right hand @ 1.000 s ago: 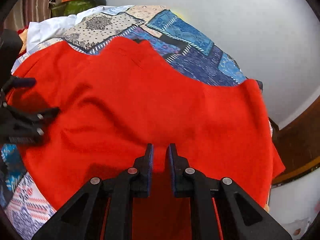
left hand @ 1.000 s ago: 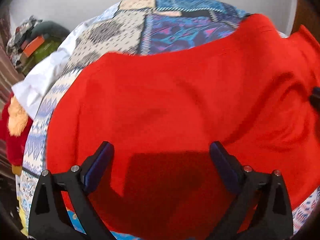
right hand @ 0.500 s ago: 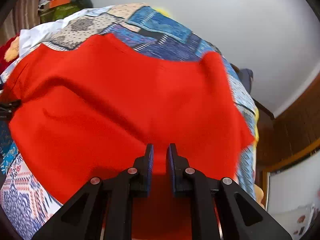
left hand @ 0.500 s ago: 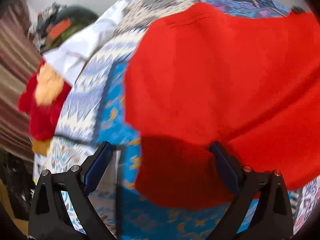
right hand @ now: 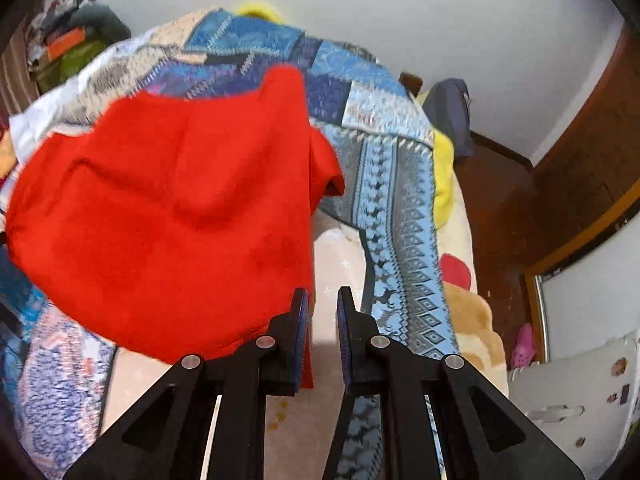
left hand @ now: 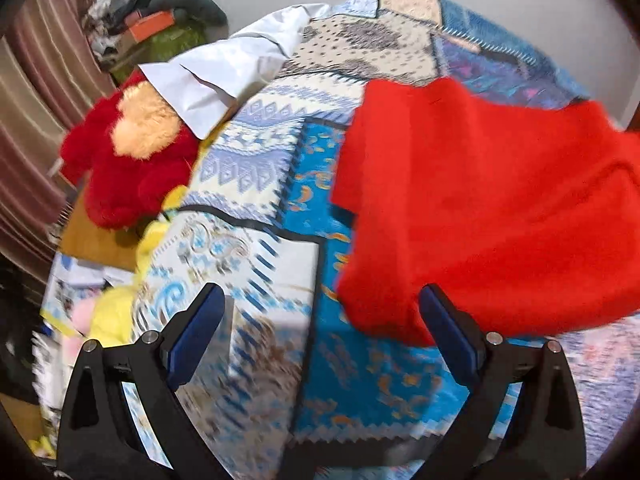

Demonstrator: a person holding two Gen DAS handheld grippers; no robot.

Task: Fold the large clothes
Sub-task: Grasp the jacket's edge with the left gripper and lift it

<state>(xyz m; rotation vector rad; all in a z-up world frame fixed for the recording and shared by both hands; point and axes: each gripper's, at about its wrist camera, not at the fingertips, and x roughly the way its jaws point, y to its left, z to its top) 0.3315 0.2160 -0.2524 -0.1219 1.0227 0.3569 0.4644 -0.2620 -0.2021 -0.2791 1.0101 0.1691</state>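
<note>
Now, left to right:
Bedside clutter: a red plush toy [left hand: 128, 168] lies at the far left edge of the bed, with a white pillow [left hand: 224, 76] just behind it.
Your left gripper [left hand: 316, 332]: its jaws stand wide open and hold nothing; it hangs over the bare patchwork quilt [left hand: 256, 184], with the garment's near corner just beside its right finger.
Red garment [left hand: 480, 208]: it lies on the quilt to the right of your left gripper, partly gathered, one short sleeve sticking out toward the left. In the right wrist view the same garment [right hand: 168, 216] fills the left half, bunched, with folds across it.
Your right gripper [right hand: 322, 336]: the jaws are almost closed, a narrow gap between the pads. Red cloth hangs against the left finger and below it; you cannot tell from this view whether any of it is pinched.
Right side: the quilt's edge [right hand: 400, 208] drapes down over a cream sheet [right hand: 340, 268].
</note>
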